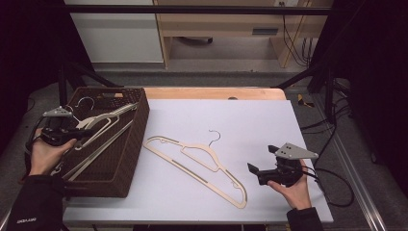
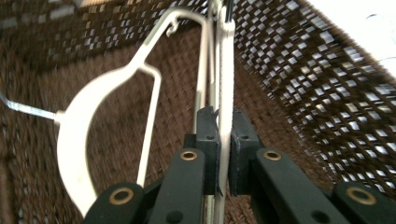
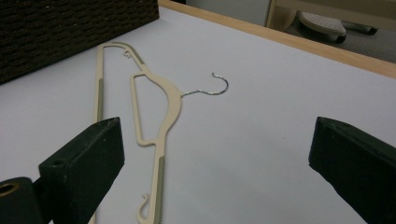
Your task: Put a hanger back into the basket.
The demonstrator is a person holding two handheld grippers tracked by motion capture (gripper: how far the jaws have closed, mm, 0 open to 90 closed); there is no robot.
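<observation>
left gripper [image 1: 72, 134] sits over the brown woven basket [image 1: 130, 159] at the left of the surface [image 1: 269, 120]. its fingers [image 2: 205, 135] are clenched on the thin bar of a cream hanger [image 2: 224, 70], which lies tilted inside the basket with more hangers beside it. right gripper [image 1: 257, 161] is held low at the near right, fingers [image 3: 84, 168] released and spread wide with nothing between them. a second cream hanger [image 1: 202, 161] lies flat mid-surface, just right of the basket, metal hook pointing to the far side.
</observation>
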